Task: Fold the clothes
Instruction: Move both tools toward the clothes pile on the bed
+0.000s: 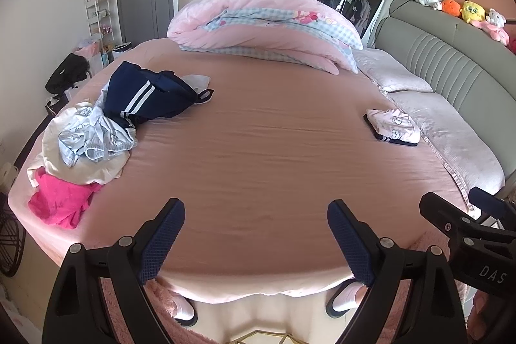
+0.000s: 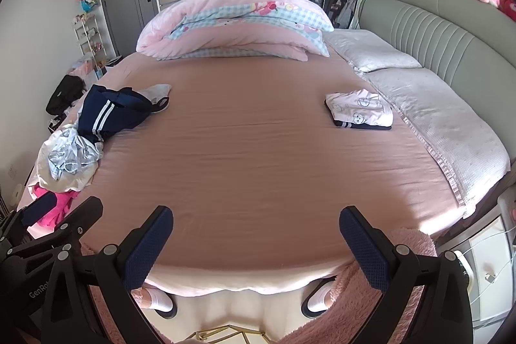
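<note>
The bed point(image 1: 258, 150), under its pink sheet, fills nearly everything ahead of my jaws, its near edge running just below both sets of tips. Beyond the jaws at the far end lies a rolled pink duvet point(image 1: 264, 28), with pale pillows point(image 2: 435, 118) running down the side beyond my right jaws. What matters for the next move is the unfolded pile point(image 1: 96, 124): it sits ahead and well off to the left of my left gripper point(image 1: 256, 242), near the bed's left edge, and farther still from my right gripper point(image 2: 256, 247), so I judge the left hand to be the nearer one. The pile stretches away from me, its long axis running from near to far. Farthest in it is a navy garment point(image 1: 145, 95) with white stripes, crumpled; closer come a bunched pale blue printed piece point(image 1: 93, 134) on a white one, and nearest, a hot pink garment point(image 1: 61, 202) at the corner. Ahead and to the right of my right jaws, just beside the pillows, a small folded stack point(image 2: 359, 113) already rests, a pink printed top over something dark. Both my pairs of jaws stand spread wide and released, nothing between them, hovering apart from any cloth.
</note>
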Motion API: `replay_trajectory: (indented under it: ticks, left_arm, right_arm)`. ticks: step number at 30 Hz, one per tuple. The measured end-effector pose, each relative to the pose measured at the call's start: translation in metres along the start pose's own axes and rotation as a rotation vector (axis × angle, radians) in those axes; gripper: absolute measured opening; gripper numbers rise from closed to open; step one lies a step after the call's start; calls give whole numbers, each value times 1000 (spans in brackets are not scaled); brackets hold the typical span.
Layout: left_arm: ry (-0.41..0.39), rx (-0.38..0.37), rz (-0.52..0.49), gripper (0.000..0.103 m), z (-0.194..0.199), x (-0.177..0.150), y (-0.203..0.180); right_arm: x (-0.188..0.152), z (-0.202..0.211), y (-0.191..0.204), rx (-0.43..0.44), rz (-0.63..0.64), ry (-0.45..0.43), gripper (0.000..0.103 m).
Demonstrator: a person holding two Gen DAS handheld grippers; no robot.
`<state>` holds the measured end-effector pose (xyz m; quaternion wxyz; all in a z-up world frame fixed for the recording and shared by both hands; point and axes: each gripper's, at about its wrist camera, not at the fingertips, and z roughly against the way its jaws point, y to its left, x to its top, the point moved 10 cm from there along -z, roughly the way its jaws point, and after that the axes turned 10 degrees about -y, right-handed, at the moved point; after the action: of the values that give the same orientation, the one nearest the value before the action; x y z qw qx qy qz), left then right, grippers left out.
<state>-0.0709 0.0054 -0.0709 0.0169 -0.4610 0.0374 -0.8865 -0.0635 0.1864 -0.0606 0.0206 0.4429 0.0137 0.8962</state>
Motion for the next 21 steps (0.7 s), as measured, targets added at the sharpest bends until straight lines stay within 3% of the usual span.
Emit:
replay_trajectory:
  ticks: [6,11,15,21]
  left_arm:
    - [1,6,-29,91,-4,0,-1]
    - [-25,-104,21,91,-1,5,-2]
    - [-78,-73,5,91,1,19,6]
    - [-117,-20,51,91,-9,42,50]
  right_arm:
    - [-3,5,9,48,18,-46,103]
    - [2,5,18,146,10,-19,103]
    - [13,6,17,116,68,-44,103]
    - [24,-15,45,182,160,-20,103]
